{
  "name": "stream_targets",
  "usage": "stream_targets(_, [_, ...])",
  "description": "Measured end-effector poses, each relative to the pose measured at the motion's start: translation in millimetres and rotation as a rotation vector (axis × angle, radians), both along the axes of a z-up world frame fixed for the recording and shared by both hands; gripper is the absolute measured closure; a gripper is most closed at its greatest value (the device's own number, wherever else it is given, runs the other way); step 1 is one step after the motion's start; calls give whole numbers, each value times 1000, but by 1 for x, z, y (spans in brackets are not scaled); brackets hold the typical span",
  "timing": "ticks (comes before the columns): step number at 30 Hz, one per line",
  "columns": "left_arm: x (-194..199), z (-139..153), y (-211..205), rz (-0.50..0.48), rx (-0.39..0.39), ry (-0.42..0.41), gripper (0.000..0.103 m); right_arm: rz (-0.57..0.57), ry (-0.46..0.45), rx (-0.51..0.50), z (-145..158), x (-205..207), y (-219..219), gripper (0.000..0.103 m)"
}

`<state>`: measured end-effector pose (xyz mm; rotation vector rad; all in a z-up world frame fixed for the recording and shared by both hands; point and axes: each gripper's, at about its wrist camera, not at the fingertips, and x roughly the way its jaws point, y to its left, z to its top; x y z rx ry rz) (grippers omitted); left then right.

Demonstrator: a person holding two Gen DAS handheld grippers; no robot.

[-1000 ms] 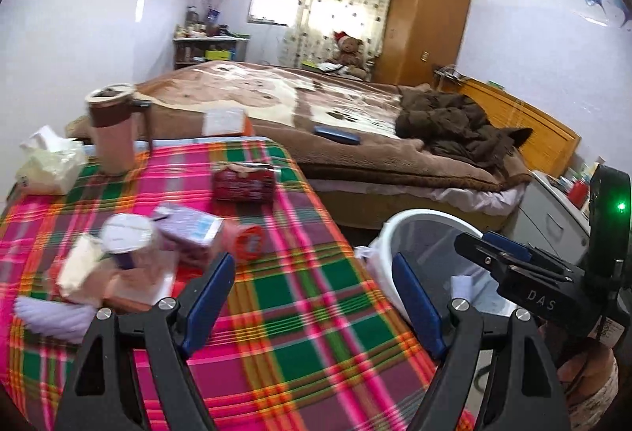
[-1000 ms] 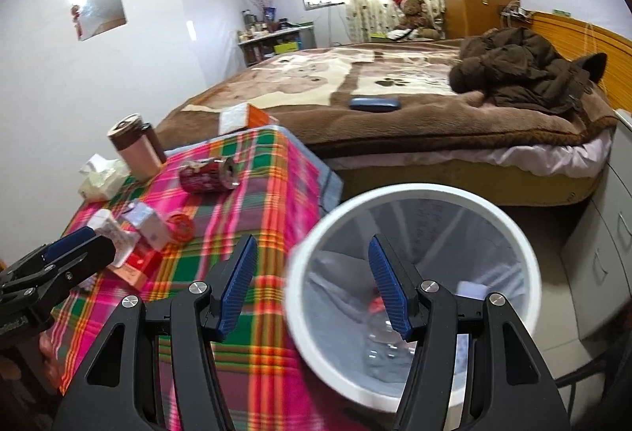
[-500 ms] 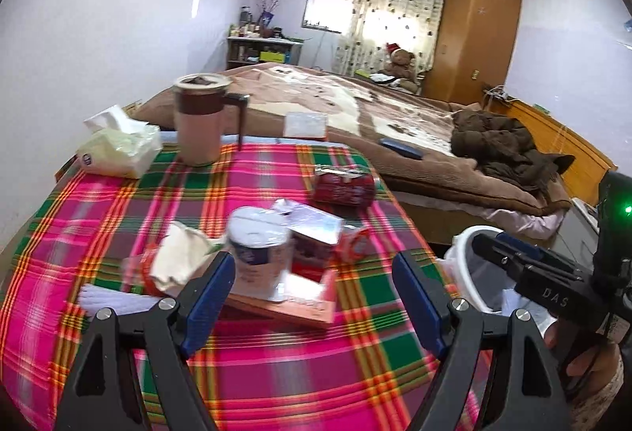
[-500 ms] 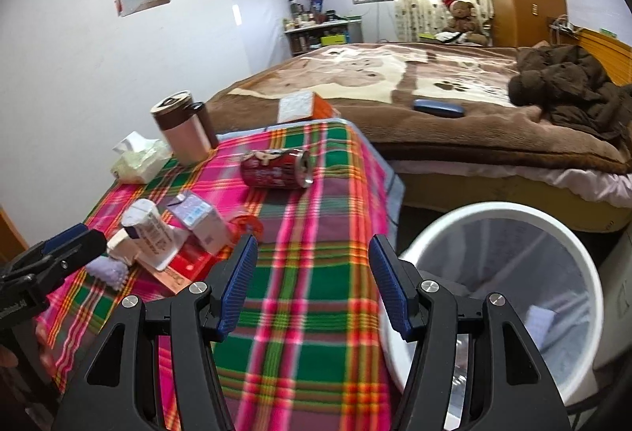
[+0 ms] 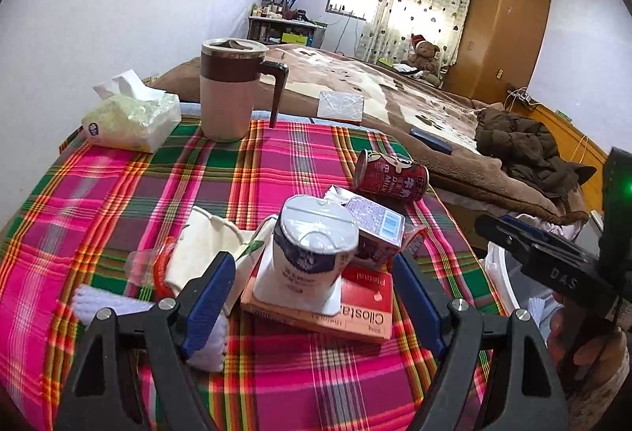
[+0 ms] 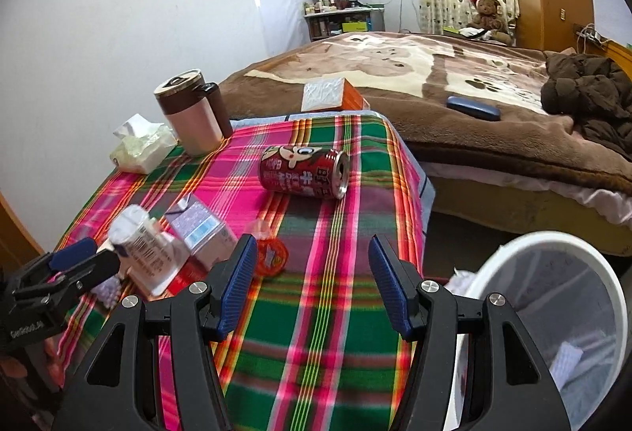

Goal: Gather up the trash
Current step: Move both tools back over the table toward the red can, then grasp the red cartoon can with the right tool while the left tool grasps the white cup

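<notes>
Blue rubber pads are seen standing wide apart on the left gripper (image 5: 314, 290), with nothing being pressed between them; one white yogurt cup (image 5: 312, 257) is standing just ahead of the gap, on one flat red box (image 5: 355, 306). The right gripper (image 6: 310, 283) is likewise being held open and empty over bare plaid cloth (image 6: 335, 332). Around the cup, the trash is being counted: one purple carton (image 5: 375, 223) touching it, one crumpled white paper (image 5: 205, 245) to its left, one small orange wrapper (image 6: 270, 257) just ahead of the right gripper's left pad, and one red can (image 6: 304, 172) lying on its side further out, near the table's far right edge. One lidded mug (image 5: 229, 91) and one tissue pack (image 5: 130, 117) are being kept at the far edge. Open cloth is being left between the can and the right gripper. One white bin (image 6: 553, 312) is standing on the floor just beside the table's right edge, with the bed (image 6: 454, 75) beyond.
</notes>
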<state>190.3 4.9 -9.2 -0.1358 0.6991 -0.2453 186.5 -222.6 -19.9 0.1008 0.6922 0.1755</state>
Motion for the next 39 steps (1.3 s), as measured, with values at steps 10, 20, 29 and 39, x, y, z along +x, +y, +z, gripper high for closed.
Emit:
stream_targets(10, [21,-11,1,6,19,26,20,91,-29,-56,5,55,8,43])
stream_targets(20, [33,-19,3,12,0,53,23,257,37,-115,-5,110,20,43])
stream_targets(29, [38,-19,7,8,-18,51,27,386,120,-179,-19,112,35,43])
stream_targets(39, [40,-16,8,14,-26,27,32,387,179,-190,-22,99,52,43])
